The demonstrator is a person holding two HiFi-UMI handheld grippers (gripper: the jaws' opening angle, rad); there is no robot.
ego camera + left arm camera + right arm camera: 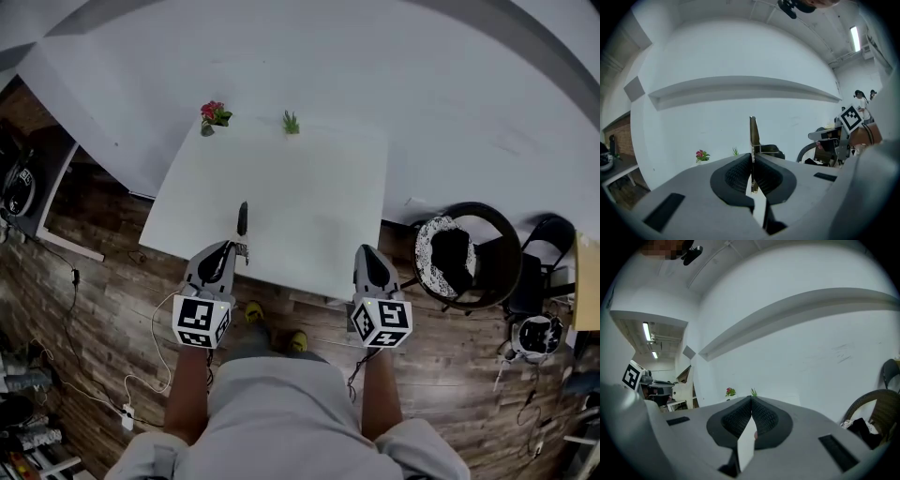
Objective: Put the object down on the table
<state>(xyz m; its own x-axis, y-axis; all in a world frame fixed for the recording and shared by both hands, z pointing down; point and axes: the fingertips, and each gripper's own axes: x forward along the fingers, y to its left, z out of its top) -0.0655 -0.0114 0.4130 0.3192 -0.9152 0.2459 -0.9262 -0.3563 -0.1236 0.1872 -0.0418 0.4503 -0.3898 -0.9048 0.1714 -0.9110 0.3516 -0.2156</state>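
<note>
Task not done: thin dark blade-like object (pixel 242 217) clamped edge-on in left tool (pixel 234 247), pads tight on it. Object points to 12 o'clock over 7 o'clock corner of white square worktop (pixel 309 206); contact unclear. Slim, flat, small metal fitting near pads. Lowering and release left. Right tool (pixel 367 249) closed, empty.

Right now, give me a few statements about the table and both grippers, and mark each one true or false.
1. The left gripper is shut on a thin dark object. True.
2. The right gripper holds a plant. False: its jaws are together with nothing between them.
3. A red-flowered plant and a green plant stand at the far edge of the table. True.
4. The thin dark object lies loose on the table. False: it is clamped in the left gripper.
</note>
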